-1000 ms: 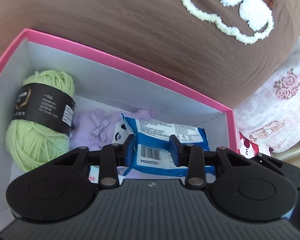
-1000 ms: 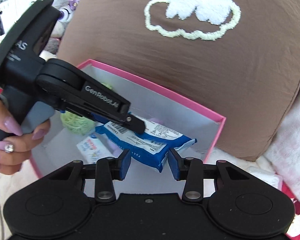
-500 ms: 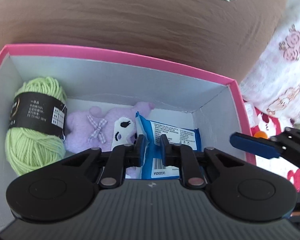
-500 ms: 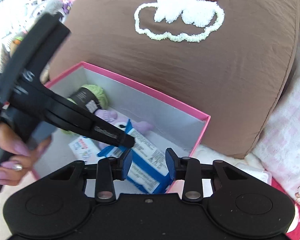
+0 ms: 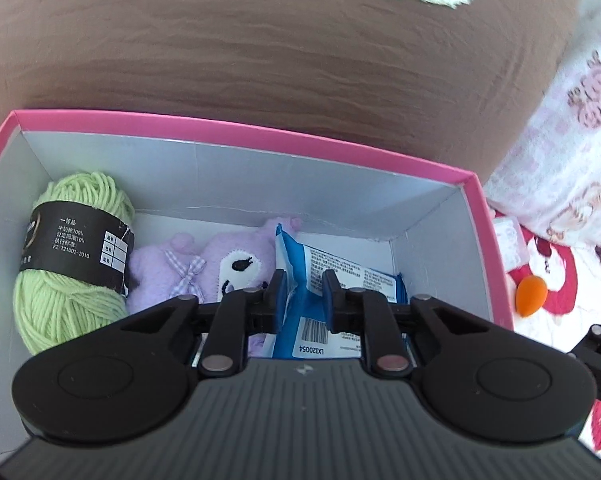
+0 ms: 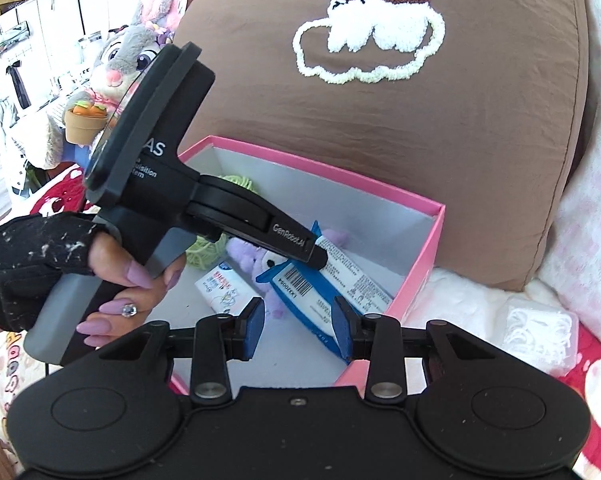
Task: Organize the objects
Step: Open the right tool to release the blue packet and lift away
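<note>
A soft blue packet [image 5: 320, 280], light and crinkly by the look of it and best pinched at its flat sealed edge, stands on end inside the pink box [image 5: 260, 136] beside a purple plush toy [image 5: 204, 264] and a ball of green yarn [image 5: 60, 280]. The left gripper [image 5: 303, 294] has its jaws nipped tight on the packet's upper edge. The right gripper [image 6: 298, 330] hovers at the box's near corner, its jaws partly open and gripping nothing, one of them close beside the packet's lower end.

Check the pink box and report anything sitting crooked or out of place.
The blue packet stands tilted on edge in the pink box, leaning over the purple plush instead of lying flat. The left gripper is shut on it. The green yarn looks settled.
</note>
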The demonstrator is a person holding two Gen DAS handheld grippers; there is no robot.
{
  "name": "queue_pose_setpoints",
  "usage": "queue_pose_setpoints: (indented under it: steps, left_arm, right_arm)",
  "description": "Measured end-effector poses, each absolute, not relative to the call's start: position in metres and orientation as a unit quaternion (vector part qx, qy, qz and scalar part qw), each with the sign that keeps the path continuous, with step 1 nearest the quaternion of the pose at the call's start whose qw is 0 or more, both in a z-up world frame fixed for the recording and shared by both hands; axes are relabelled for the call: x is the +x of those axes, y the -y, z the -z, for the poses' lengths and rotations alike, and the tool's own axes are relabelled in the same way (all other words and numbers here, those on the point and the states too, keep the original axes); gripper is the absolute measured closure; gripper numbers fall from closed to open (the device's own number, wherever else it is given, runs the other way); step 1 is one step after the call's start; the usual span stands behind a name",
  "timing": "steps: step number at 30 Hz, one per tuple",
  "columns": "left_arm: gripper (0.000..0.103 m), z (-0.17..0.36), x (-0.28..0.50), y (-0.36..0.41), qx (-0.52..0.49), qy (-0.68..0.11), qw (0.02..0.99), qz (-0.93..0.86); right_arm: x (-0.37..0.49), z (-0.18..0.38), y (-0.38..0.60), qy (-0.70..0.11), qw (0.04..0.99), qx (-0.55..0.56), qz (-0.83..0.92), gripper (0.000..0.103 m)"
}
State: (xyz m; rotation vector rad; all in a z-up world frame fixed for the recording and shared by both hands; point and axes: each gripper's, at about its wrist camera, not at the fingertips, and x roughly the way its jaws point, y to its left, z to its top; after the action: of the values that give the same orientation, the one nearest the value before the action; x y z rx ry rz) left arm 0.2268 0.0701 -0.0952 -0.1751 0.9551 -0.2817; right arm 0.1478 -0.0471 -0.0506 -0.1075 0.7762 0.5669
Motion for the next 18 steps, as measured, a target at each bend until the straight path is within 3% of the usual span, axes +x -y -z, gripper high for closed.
queue_pose_setpoints:
  steps: [9,18]
  left_arm:
    - [0.062,0.065,0.191,-0.083,-0.069,-0.466,0.869,0.15]
    - [0.059,0.028,0.168,-0.106,-0.065,-0.501,0.849,0.151]
  right_arm:
    - [0.145,0.046,0.042,-0.393,0.874,-0.035,-0.282,0.063]
    - [0.129,0.024,0.045,-0.421,0.858,-0.022,-0.295,0.061]
